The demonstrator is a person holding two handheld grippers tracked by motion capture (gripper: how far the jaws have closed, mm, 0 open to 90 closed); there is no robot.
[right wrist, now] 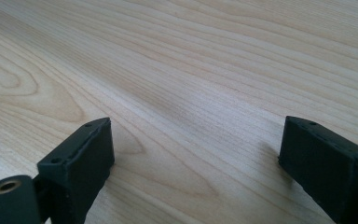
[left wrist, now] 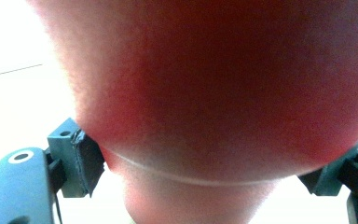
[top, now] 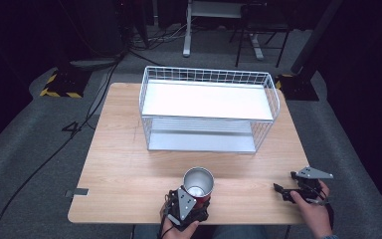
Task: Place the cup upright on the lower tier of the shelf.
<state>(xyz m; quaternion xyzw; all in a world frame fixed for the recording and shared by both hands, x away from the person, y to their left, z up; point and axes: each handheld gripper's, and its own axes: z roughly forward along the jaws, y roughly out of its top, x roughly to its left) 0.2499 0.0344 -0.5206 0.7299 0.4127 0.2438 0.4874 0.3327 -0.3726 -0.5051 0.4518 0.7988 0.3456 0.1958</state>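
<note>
A red cup [top: 199, 184] with a shiny metal inside stands upright near the table's front edge. My left gripper [top: 193, 198] is shut on it from the near side. In the left gripper view the cup's red wall [left wrist: 223, 88] is pressed between the two pads [left wrist: 81, 156]. My right gripper [top: 287, 192] rests low over the wooden table at the front right, open, with bare wood [right wrist: 191, 121] between its fingers [right wrist: 81, 158].
A white wire shelf rack [top: 209, 107] with two levels stands at the middle back of the wooden table [top: 124, 164]. Cables run across the grey floor [top: 35, 149] at the left. Chair and desk legs stand behind the table.
</note>
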